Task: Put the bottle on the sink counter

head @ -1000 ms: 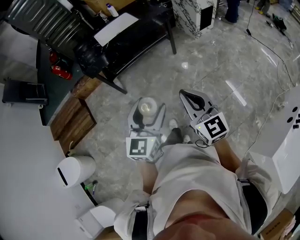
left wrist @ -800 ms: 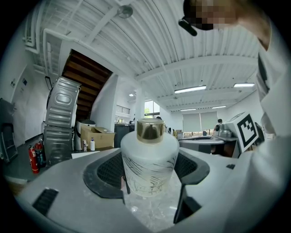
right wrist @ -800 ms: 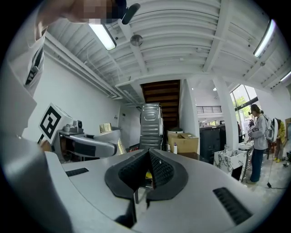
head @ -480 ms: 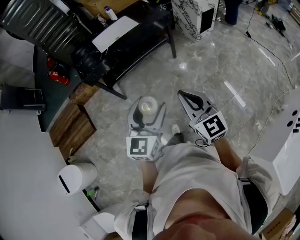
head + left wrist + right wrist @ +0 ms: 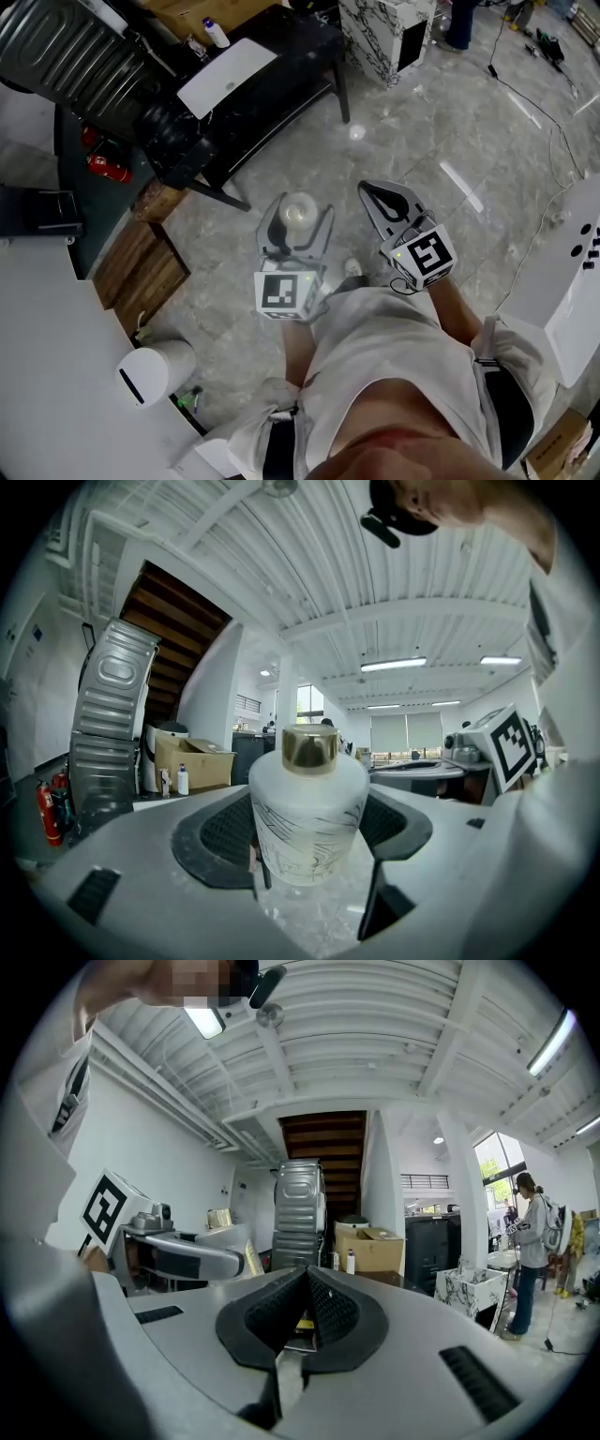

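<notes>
A frosted white bottle (image 5: 307,813) with a gold cap (image 5: 310,746) stands upright between the black pads of my left gripper (image 5: 309,827), which is shut on it. From the head view the bottle (image 5: 298,215) shows from above, carried over the grey marble floor with the left gripper (image 5: 296,228) around it. My right gripper (image 5: 386,200) hangs to its right, jaws shut with nothing between them; in its own view the right gripper (image 5: 306,1316) shows its pads meeting at the tips. No sink counter is clearly in view.
A black low table (image 5: 267,80) with a white sheet and a small bottle stands ahead left. A ribbed metal case (image 5: 70,42), wooden boxes (image 5: 145,248), a white bin (image 5: 155,370) and a white counter (image 5: 42,375) line the left. A marble-patterned box (image 5: 389,33) stands ahead; a white unit (image 5: 562,281) is right.
The view has shifted slightly as the person walks; floor objects slid down-left. Both grippers hold the same pose, the left still shut on the bottle.
</notes>
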The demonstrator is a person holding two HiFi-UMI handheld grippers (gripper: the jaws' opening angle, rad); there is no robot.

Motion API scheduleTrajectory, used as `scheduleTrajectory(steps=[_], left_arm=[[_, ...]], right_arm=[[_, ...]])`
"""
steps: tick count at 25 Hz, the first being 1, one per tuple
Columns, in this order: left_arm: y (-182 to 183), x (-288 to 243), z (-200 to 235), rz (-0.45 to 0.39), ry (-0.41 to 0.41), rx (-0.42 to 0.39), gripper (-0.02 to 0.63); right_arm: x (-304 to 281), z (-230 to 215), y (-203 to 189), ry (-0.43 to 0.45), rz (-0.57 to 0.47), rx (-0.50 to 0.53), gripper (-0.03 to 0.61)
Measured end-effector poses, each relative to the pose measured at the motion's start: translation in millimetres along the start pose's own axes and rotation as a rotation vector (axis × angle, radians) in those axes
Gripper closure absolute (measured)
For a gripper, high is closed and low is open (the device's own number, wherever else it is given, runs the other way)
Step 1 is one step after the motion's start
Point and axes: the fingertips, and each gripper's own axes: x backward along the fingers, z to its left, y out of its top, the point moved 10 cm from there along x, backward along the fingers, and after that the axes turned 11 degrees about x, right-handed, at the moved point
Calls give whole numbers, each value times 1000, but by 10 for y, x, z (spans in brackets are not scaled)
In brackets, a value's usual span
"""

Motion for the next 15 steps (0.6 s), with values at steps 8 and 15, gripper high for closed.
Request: scheduleTrajectory(steps=[8,15], left_arm=[[96,-247,344,8,-18,-3,285],[109,-449,533,19,-21,1,285]], right_arm=[[-358,-105,-11,-33,6,-4,581],[-586,-223,-51,-37,21,-13,581]])
